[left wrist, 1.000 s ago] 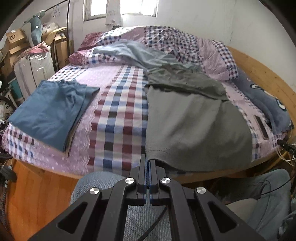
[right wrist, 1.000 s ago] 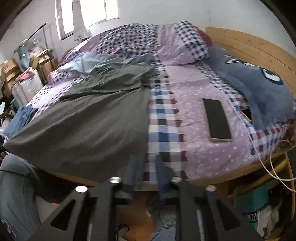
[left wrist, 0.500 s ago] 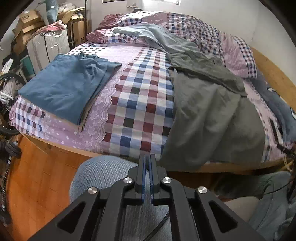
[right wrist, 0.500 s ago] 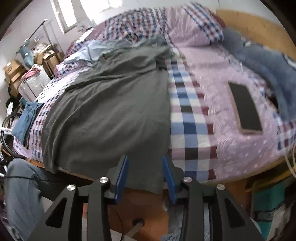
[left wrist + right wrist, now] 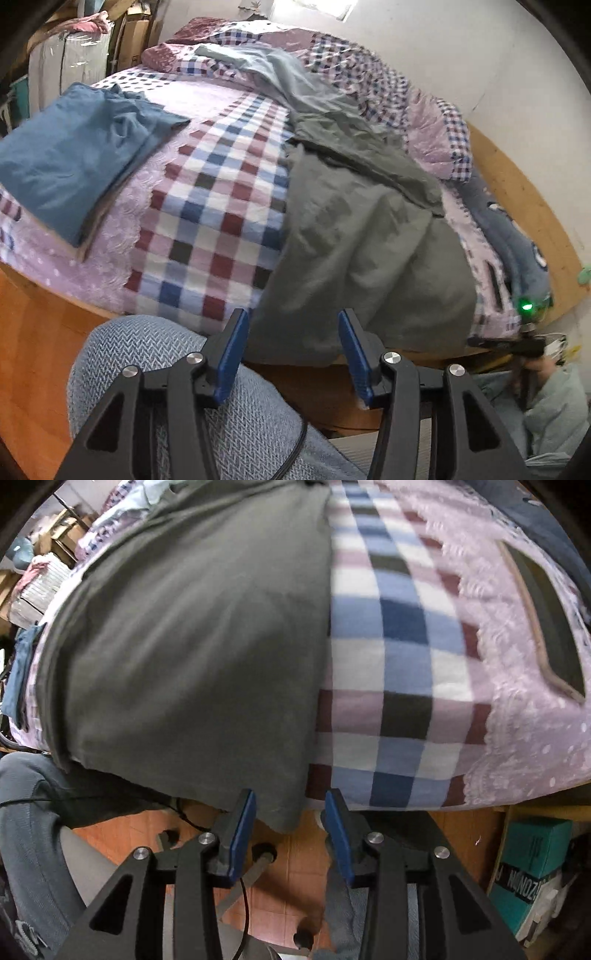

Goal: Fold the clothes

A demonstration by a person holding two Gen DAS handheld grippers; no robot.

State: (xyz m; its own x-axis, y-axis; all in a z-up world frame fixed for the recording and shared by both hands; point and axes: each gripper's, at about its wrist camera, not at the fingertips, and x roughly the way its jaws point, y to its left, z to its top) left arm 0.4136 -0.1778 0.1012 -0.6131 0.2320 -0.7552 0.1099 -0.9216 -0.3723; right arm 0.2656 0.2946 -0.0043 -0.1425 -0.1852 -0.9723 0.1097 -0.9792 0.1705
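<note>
Left gripper [image 5: 291, 328]: jaws spread wide, blue pads [image 5: 229, 363] bare, nothing between them. It hovers off the near edge of the bed, over the person's knee [image 5: 177, 376] in blue herringbone fabric, with the hem of the grey garment [image 5: 369, 266] just beyond the fingertips.

Right gripper [image 5: 290, 808]: jaws likewise spread. The lower right corner of the grey garment [image 5: 192, 657] hangs over the bed edge and dips into the gap between the blue pads [image 5: 242, 830]; whether the cloth touches either pad cannot be told.

Grey garment: spread lengthwise down the bed, hem draped over the near edge, upper part creased and bunched toward the pillows. A pale grey-blue garment [image 5: 273, 74] lies crumpled beyond it, its near end meeting the grey one.

Checked bedsheet [image 5: 218, 206]: red, blue and white squares with lilac lace-edged borders, exposed on both sides of the grey garment.

Folded blue clothes [image 5: 74, 155]: a flat stack at the bed's left corner, well apart from the grey garment.

Phone [image 5: 546, 627]: dark, face up on the lilac border to the right of the garment.

Dark blue plush cushion [image 5: 517, 243]: along the wooden bed frame [image 5: 524, 195] on the far right.

Teal box [image 5: 532, 853]: on the floor beneath the bed's right edge.
</note>
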